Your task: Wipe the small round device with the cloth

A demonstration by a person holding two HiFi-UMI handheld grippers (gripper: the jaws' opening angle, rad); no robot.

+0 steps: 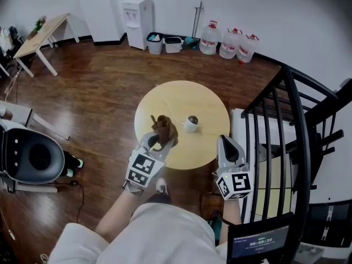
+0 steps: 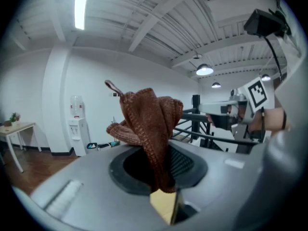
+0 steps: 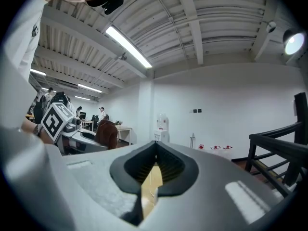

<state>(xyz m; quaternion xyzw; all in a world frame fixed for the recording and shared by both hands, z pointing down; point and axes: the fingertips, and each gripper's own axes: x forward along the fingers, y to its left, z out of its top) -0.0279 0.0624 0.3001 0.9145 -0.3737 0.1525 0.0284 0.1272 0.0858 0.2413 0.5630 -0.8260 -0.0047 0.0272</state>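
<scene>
A small round white device (image 1: pixel 191 122) with a dark face sits near the middle of the round yellow table (image 1: pixel 209 106), a thin white cord trailing from it. My left gripper (image 1: pixel 159 139) is shut on a brown knitted cloth (image 1: pixel 164 127), held over the table's near left part, just left of the device. In the left gripper view the cloth (image 2: pixel 148 124) bunches up out of the closed jaws. My right gripper (image 1: pixel 226 148) is shut and empty at the table's near right edge; its jaws (image 3: pixel 155 170) meet with nothing between them.
A black metal stair railing (image 1: pixel 291 131) stands close on the right. A black and white machine (image 1: pixel 30 157) sits on the wood floor at the left. Far back are a water dispenser (image 1: pixel 137 21), bins and water jugs (image 1: pixel 231 43).
</scene>
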